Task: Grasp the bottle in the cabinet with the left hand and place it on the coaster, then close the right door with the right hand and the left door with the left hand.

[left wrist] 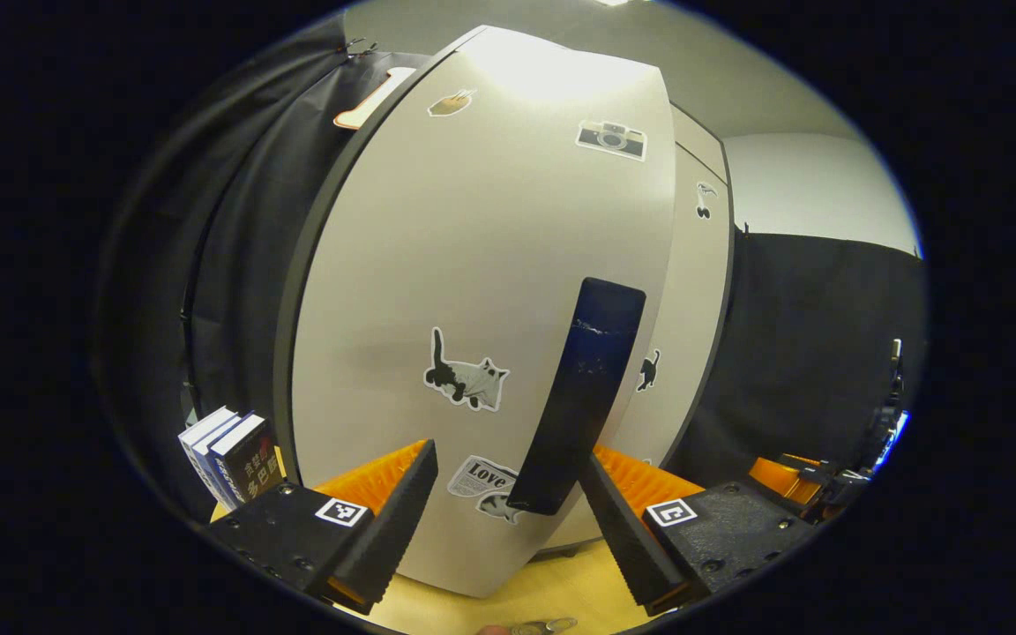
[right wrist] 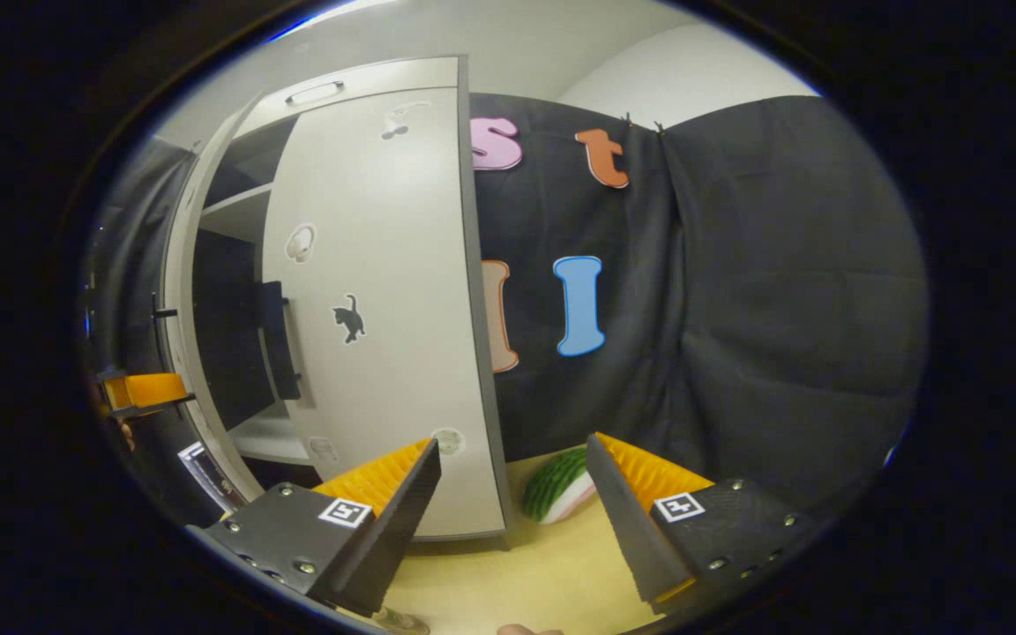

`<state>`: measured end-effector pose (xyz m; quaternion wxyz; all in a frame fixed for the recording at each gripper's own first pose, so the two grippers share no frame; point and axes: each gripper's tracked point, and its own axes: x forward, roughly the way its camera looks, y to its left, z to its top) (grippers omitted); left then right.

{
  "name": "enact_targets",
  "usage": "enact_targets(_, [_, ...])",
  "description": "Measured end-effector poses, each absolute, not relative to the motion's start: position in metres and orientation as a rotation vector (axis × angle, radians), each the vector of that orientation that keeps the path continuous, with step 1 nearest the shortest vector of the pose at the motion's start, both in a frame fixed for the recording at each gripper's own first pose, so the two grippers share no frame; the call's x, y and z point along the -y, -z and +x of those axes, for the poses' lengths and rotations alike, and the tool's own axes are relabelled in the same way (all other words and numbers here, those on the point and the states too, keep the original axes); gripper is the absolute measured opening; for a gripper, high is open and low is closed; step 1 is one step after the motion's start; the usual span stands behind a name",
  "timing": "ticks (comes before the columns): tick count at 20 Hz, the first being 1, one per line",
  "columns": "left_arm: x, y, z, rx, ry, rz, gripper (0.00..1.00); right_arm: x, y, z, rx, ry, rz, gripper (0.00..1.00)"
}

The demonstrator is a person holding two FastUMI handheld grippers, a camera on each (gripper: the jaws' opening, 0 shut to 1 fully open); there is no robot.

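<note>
Step in hand: judged to be door closing; bottle and coaster are not made out, so their place cannot be told.
Left tool (left wrist: 508, 494): released, fingers spread, nothing between them; it is held close before the left door (left wrist: 481, 300), with the dark handle (left wrist: 583, 397) rising just above the gap between the fingers.
Right tool (right wrist: 512, 494): released, fingers apart, empty; it is aimed past the outer edge of the right door (right wrist: 384, 291), toward the booth wall.
Left door: seen nearly face-on, stickers across it; how far it stands from shut cannot be judged here.
Right door: stood ajar; shelves (right wrist: 243, 207) and the dark interior are seen beside its handle (right wrist: 279, 339).
Other: books (left wrist: 230, 454) at the cabinet's left; a green striped item (right wrist: 556, 485) on the bench (right wrist: 508, 573) beside the right door's edge.
Advice, order: the right door is to be shut first, per the task.
Advice, contact: 1 finger's flat side should be laid on the panel near the free edge, not the hinge.
Advice, push: a slow, steady push along the door's arc is preferred.
Risk: the 2 doors may collide if swung together.
</note>
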<state>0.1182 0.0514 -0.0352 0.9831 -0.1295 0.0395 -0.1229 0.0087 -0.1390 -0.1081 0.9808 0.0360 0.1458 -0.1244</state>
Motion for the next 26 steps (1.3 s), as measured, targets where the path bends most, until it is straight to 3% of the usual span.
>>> enact_targets(26, [-0.032, 0.027, 0.143, -0.085, 0.261, -0.154, 0.99, 0.165, 0.078, -0.007, -0.231, 0.246, 0.058, 1.0])
